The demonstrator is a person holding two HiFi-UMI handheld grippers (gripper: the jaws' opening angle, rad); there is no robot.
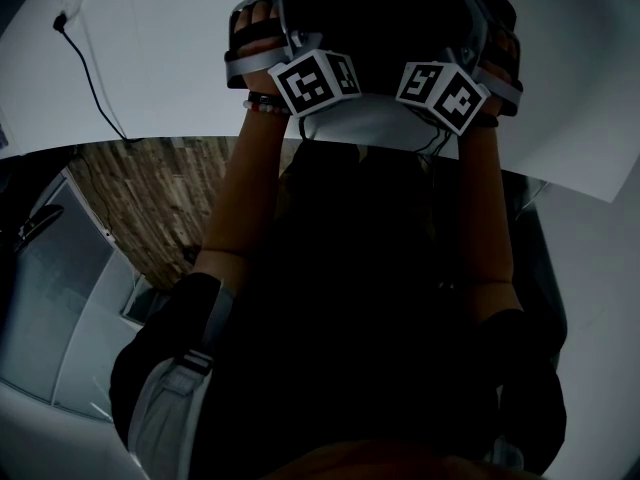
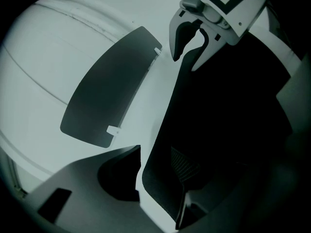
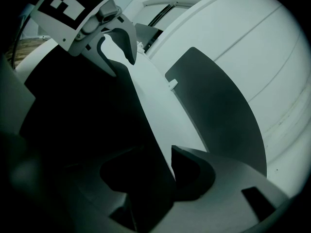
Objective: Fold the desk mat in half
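Observation:
The black desk mat [image 2: 233, 120] lies on the white table [image 2: 58, 47], with its long curved edge running between both pairs of jaws. My left gripper [image 2: 160, 161] is open; a pale gap shows between its left jaw and the mat's edge. Across the mat my right gripper [image 2: 187, 57] also stands open above the same edge. In the right gripper view the mat [image 3: 82, 120] fills the left side, and my right gripper [image 3: 148, 164] straddles its edge with a thin gap. The left gripper [image 3: 121, 64] shows at the top. In the head view both marker cubes [image 1: 315, 80] sit at the dark mat [image 1: 380, 3].
A dark grey panel with small white tabs [image 2: 107, 91] lies flat on the table beside the mat, seen too in the right gripper view [image 3: 218, 115]. A black cable [image 1: 95, 78] trails over the table's left part. Wood-patterned floor [image 1: 150, 198] shows below the table's near edge.

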